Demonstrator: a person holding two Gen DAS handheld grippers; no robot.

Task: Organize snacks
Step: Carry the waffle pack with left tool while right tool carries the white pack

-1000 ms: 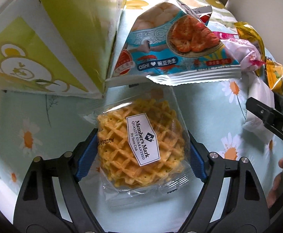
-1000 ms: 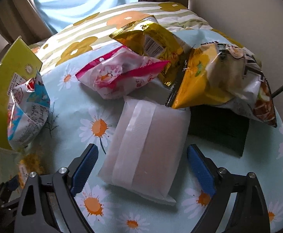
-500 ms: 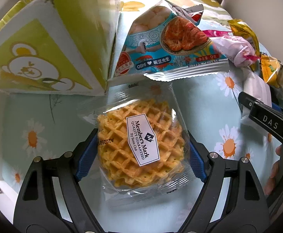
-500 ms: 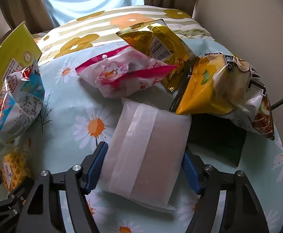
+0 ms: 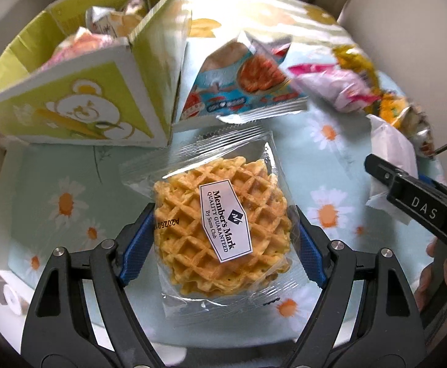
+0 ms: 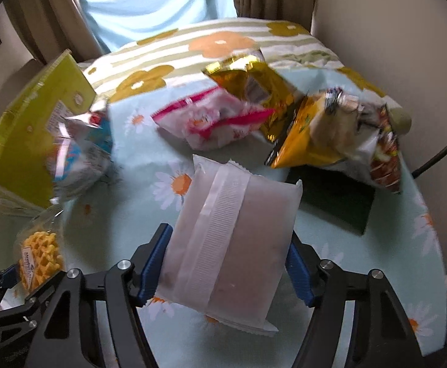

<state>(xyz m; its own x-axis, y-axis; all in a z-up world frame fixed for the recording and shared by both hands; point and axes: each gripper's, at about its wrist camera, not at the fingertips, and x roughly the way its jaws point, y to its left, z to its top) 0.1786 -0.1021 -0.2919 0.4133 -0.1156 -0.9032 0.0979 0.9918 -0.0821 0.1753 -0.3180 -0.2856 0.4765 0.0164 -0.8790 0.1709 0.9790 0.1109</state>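
My left gripper is shut on a clear-wrapped Member's Mark waffle pack and holds it above the daisy tablecloth, in front of the green bear carton. My right gripper is shut on a frosted white snack packet and holds it off the table. The waffle pack also shows at the lower left of the right wrist view. The white packet and the right gripper show at the right of the left wrist view.
The open carton holds several snacks. A blue shrimp-cracker bag leans on it. A pink packet, a gold bag and a yellow bag lie at the back right. A dark flat pad lies under them.
The right gripper has closed on the white packet and lifted it. The left gripper has risen and pulled back with the waffle pack, so the carton's open top now shows.
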